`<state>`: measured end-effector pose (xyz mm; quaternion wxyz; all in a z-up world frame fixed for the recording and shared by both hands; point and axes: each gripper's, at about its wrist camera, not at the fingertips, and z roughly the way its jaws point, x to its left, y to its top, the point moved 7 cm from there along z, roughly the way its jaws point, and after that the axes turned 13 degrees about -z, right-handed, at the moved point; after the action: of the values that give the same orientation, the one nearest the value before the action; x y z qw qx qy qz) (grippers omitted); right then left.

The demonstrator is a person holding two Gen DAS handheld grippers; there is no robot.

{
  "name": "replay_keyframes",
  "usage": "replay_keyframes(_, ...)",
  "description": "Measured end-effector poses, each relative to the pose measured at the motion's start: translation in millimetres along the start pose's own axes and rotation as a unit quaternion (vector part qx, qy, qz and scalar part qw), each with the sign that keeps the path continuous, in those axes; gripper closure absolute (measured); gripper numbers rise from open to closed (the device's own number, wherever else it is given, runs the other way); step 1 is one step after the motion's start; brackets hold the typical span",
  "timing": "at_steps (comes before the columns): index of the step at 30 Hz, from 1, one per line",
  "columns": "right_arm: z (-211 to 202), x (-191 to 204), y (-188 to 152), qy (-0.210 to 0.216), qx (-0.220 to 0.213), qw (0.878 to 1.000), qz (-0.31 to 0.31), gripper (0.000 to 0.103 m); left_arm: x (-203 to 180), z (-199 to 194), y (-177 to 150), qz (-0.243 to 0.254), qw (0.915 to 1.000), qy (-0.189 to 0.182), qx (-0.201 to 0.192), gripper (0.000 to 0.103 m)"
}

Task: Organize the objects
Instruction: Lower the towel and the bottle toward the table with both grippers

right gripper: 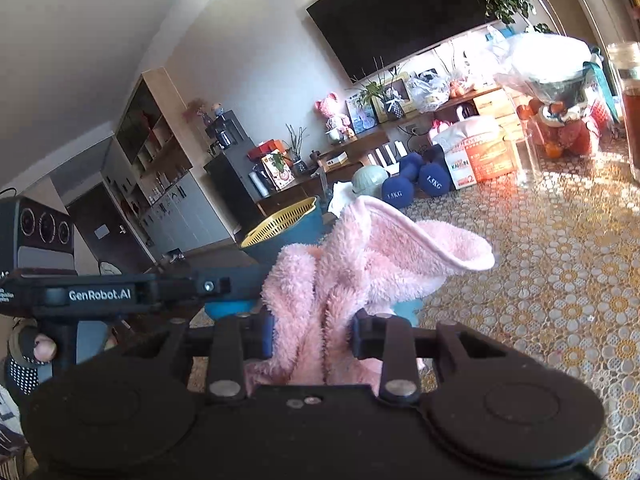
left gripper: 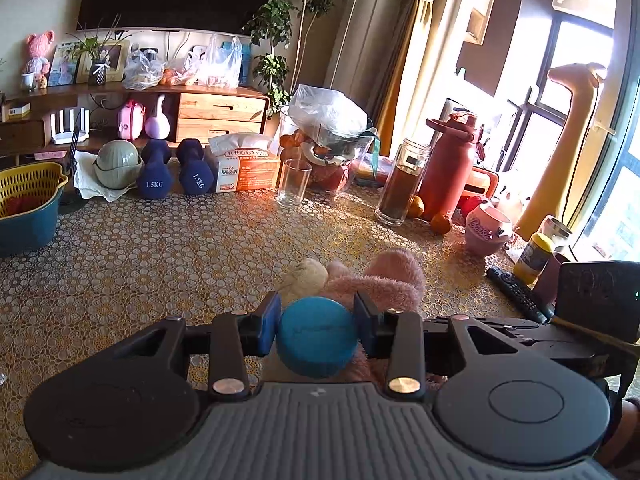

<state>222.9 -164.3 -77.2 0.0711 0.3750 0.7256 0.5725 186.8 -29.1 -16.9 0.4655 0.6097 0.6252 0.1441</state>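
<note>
**Two grips, one soft load: lift clear before carrying**

I work over the patterned surface (left gripper: pixel 140 248). My right gripper (right gripper: pixel 313 334) is clamped on the pink plush cloth (right gripper: pixel 360 256), bunched and lifted. My left gripper (left gripper: pixel 316 322) pinches a blue ball (left gripper: pixel 317 336) just beside it. I'd judge the yellow basket (right gripper: pixel 280 220) the likely target, so I raise both together, avoiding snags.
</note>
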Motion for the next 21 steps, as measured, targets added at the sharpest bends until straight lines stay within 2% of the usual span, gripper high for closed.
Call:
replay_keyframes(6,13.5,-13.0,0.3,-0.011,-0.001,1.000,0.005,0.071,3.2,7.1,6.2,-0.005,1.0000,0.002,0.002,0.064)
replay_keyframes(12,28.2,-23.9,-12.0,-0.036,0.033,0.999,-0.010,0.071,-0.3,10.5,6.2,0.006,1.0000,0.000,0.001,0.064)
replay_keyframes(18,40.5,-16.4,-30.6,-0.069,0.087,0.988,-0.109,0.070,-2.7,11.8,6.0,0.011,0.9999,-0.001,0.000,0.064)
replay_keyframes(21,40.4,-12.8,-33.0,-0.073,0.093,0.985,-0.124,0.070,-3.2,12.1,5.7,0.011,0.9999,-0.001,-0.001,0.064)
